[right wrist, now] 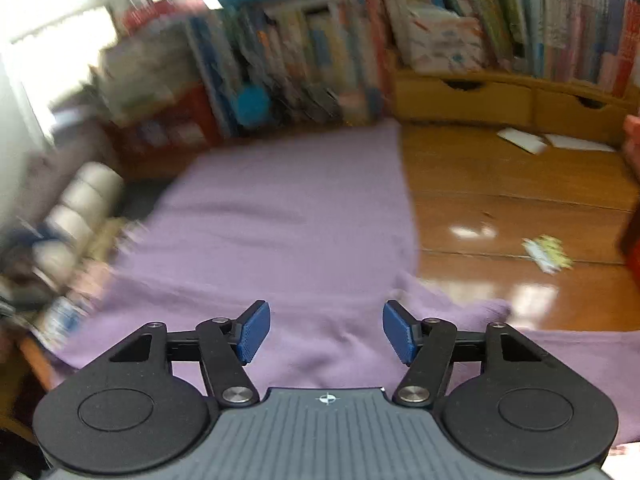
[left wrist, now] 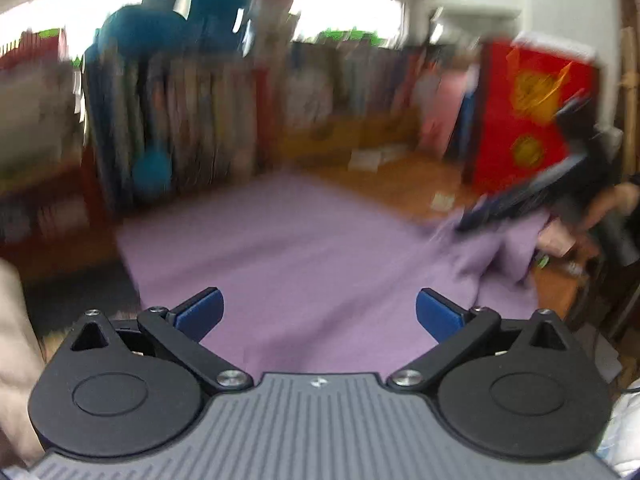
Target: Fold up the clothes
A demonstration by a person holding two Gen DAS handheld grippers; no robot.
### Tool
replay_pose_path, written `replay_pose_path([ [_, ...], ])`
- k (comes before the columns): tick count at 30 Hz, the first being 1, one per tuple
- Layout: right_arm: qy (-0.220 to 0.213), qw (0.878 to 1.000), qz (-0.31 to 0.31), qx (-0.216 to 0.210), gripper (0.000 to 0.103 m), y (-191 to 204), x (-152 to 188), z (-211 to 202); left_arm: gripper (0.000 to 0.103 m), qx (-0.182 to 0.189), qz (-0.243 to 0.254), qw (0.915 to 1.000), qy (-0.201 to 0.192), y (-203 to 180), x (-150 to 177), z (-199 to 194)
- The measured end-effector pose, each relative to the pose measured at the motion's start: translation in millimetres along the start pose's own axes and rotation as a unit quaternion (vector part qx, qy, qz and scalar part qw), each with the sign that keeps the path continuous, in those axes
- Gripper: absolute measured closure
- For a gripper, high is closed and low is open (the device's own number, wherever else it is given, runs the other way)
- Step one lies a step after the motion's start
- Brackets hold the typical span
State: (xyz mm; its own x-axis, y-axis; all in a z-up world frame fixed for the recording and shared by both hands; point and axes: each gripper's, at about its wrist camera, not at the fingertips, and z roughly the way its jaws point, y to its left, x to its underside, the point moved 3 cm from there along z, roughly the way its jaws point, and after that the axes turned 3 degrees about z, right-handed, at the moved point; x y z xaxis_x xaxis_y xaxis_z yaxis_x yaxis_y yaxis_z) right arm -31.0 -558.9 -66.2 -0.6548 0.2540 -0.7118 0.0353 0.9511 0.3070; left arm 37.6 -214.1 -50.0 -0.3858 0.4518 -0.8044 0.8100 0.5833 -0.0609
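A purple garment lies spread flat on the wooden floor, seen too in the right wrist view as the same purple garment. My left gripper hangs open above its near part, nothing between the blue pads. At the right of the left wrist view the right gripper points down at a bunched fold of the cloth, held by a hand. In its own view my right gripper stands open over the garment, a rumpled flap lying just to its right; the pads touch no cloth.
Shelves of books line the far side, with wooden drawers to the right. A red box stands at the right. Paper scraps and white sheets lie on the wooden floor. Clutter crowds the garment's left edge.
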Motion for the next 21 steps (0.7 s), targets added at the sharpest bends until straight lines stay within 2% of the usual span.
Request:
replay_pose_path([
  [2,-0.013,0.994,0.004,-0.105,0.04,16,-18,2,0.0,0.049,-0.01,0.9986,0.018,-10,15,1],
  [3,-0.01,0.986,0.006,-0.163,0.039,26,-31,8,0.0,0.056,-0.001,0.9983,0.016,-17,21,0],
  [5,0.044,0.959,0.013,-0.279,0.036,52,-59,37,0.0,0.056,0.022,0.9982,0.005,-33,31,-3],
  [6,0.087,0.946,0.017,-0.312,0.031,68,-69,58,0.0,0.053,0.032,0.9981,-0.002,-40,35,-4],
  [9,0.214,0.917,-0.002,-0.336,0.03,118,-83,124,0.0,0.057,0.008,0.9983,0.014,-41,43,10],
  [11,0.282,0.905,-0.039,-0.316,0.03,148,-76,161,0.0,0.055,-0.012,0.9977,0.037,-36,48,23],
  [13,0.326,0.892,-0.063,-0.306,0.03,168,-62,187,0.0,0.058,-0.017,0.9975,0.038,-34,54,26],
  [16,0.356,0.882,-0.083,-0.297,0.03,184,-49,212,0.0,0.064,-0.021,0.9971,0.034,-34,62,26],
  [21,0.371,0.875,-0.098,-0.296,0.032,190,-44,230,0.0,0.083,-0.024,0.996,0.023,-36,69,17],
])
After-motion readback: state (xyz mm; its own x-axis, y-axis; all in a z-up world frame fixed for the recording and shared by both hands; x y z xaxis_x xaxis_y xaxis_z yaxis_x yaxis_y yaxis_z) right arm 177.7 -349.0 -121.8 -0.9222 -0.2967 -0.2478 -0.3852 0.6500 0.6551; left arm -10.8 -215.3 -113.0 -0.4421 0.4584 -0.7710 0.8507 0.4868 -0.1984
